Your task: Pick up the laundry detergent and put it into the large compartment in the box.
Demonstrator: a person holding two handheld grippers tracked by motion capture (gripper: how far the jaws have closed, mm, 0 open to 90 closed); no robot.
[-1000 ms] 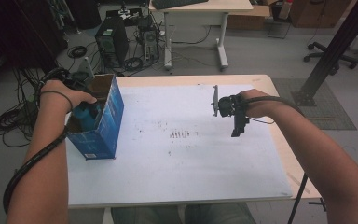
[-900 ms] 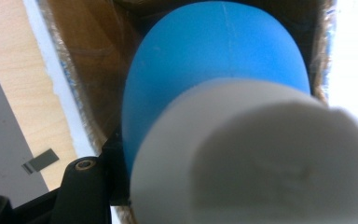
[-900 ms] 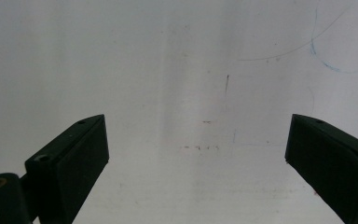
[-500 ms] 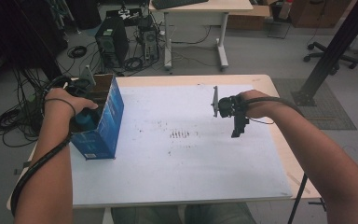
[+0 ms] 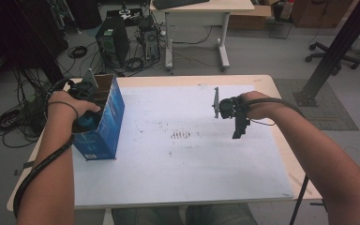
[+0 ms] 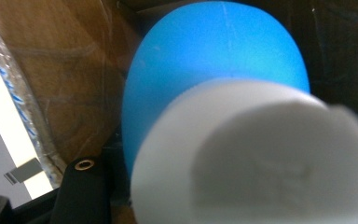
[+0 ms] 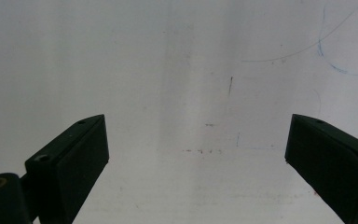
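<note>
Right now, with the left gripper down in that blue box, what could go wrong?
1. The left gripper is inside the open blue box, close to its cardboard wall. Lifting at an angle could snag the wall and tip the box, which stands near the table edge.
2. The blue-and-white object sits right against the camera; the grip on it cannot be judged, so it may slip.
3. The right gripper hovers open over the white mat, not steadying the box.
</note>
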